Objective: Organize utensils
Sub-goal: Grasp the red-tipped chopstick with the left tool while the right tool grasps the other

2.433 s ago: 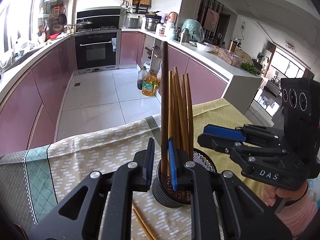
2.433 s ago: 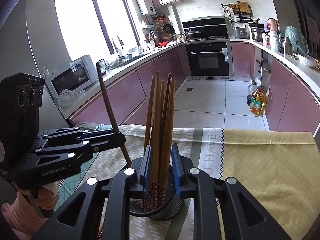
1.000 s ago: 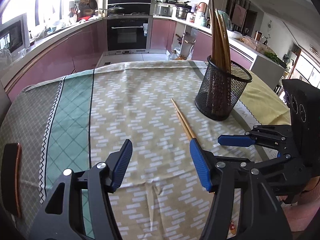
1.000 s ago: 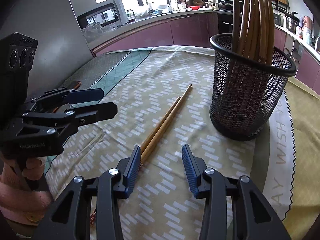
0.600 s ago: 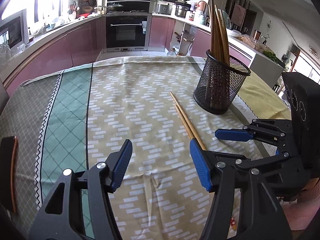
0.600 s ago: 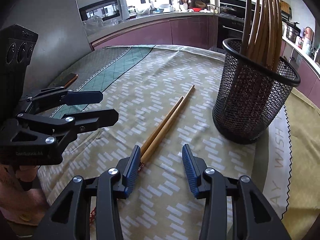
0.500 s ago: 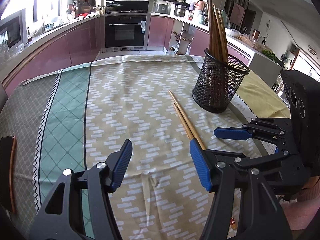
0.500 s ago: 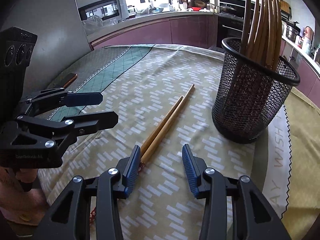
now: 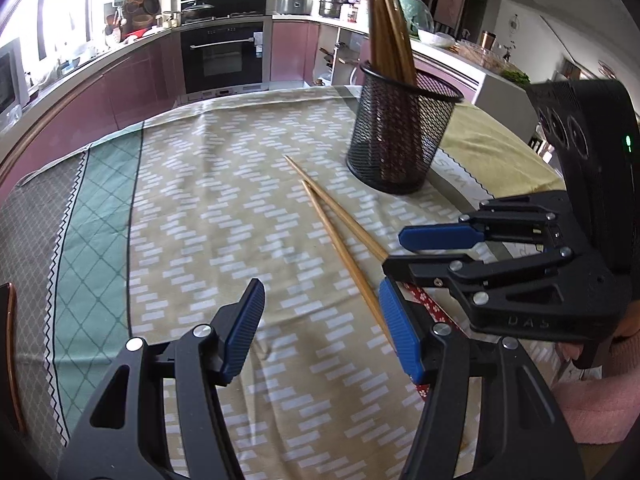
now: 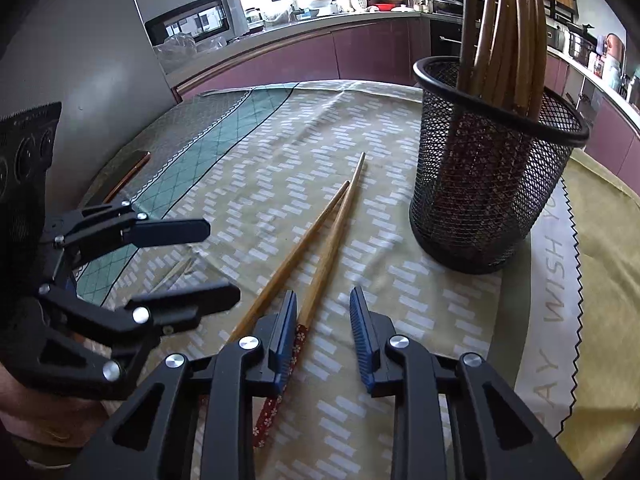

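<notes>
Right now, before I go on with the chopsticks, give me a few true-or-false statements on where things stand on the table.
1. Two chopsticks lie loose on the tablecloth. True.
2. The mesh holder is empty. False: several chopsticks already stand in it.
3. The right gripper has lifted a chopstick off the cloth. False: its fingers are closing with one chopstick's patterned end between them, and both chopsticks lie flat.
4. The left gripper holds nothing. True: its fingers stand apart over the cloth.
5. The mesh holder has tipped over. False: it stands upright beside the loose pair.
</notes>
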A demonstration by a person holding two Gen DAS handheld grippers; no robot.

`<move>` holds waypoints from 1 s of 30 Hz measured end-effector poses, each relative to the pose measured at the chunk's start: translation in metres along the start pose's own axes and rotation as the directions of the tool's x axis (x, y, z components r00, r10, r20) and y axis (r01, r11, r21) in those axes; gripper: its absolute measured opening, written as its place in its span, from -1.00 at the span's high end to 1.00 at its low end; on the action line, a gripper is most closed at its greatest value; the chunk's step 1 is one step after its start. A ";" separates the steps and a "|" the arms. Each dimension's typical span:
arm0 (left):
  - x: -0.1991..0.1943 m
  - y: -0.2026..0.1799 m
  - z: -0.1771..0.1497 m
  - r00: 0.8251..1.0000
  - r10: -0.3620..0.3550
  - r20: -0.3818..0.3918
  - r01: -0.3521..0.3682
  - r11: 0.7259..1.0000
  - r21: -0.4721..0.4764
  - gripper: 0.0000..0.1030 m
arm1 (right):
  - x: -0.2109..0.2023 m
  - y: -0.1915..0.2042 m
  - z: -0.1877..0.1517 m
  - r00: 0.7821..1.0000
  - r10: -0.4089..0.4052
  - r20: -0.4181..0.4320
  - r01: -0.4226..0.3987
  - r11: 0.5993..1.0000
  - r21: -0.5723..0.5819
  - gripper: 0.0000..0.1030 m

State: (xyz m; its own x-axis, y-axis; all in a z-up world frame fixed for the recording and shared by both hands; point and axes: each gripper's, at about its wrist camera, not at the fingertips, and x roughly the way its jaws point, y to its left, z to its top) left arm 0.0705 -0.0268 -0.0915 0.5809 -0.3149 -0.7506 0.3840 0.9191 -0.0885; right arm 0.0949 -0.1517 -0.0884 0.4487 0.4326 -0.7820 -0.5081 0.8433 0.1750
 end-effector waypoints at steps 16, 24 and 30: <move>0.020 -0.016 -0.002 0.999 0.013 -0.049 -0.010 0.999 0.053 0.18 | -0.002 -0.007 0.000 1.000 0.014 -0.004 -0.014 1.000 0.025 0.59; 0.024 -0.005 0.006 0.998 0.035 -0.049 -0.035 0.999 0.009 0.61 | 0.001 -0.007 0.005 1.000 0.004 -0.003 -0.004 1.000 0.016 0.59; 0.029 0.003 0.014 0.998 0.041 -0.053 -0.042 0.999 -0.014 0.66 | 0.008 -0.005 0.013 1.000 -0.015 0.002 0.015 1.000 0.003 0.59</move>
State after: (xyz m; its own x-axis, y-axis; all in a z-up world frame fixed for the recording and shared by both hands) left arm 0.0985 -0.0361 -0.1042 0.5577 -0.2636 -0.7871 0.3486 0.9349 -0.0661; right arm 0.1108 -0.1485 -0.0874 0.4579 0.4206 -0.7832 -0.4991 0.8507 0.1651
